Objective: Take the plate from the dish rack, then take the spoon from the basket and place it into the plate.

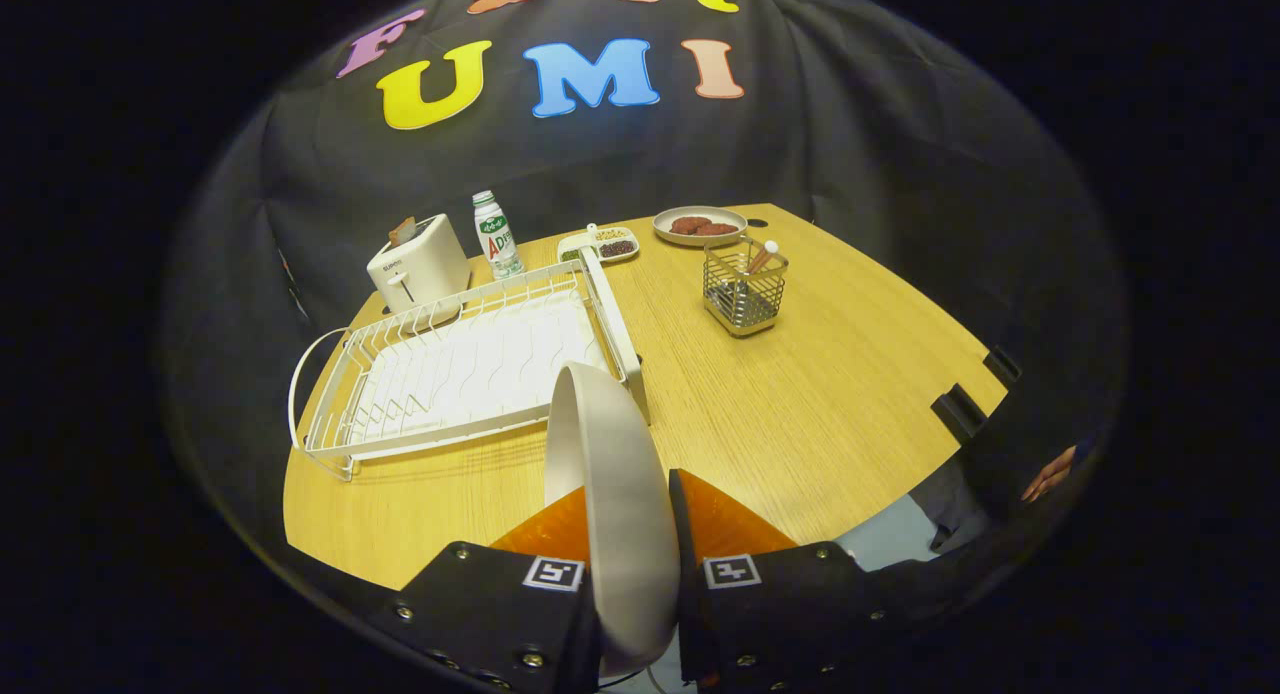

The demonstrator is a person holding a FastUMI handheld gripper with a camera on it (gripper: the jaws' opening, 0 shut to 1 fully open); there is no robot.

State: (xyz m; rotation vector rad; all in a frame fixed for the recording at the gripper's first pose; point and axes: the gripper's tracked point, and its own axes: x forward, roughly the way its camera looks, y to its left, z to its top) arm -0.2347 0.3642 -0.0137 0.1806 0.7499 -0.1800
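Plate (610, 494) is out of the dish rack (470, 364), clamped on edge in gripper (625, 534). Still left: set it down, grab spoon (765, 255) from basket (743, 294) at 1 o'clock.

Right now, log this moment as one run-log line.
tool: shut on round pale plate, held on edge | white wire dish rack: emptied | spoon: in metal mesh basket | next: set plate down
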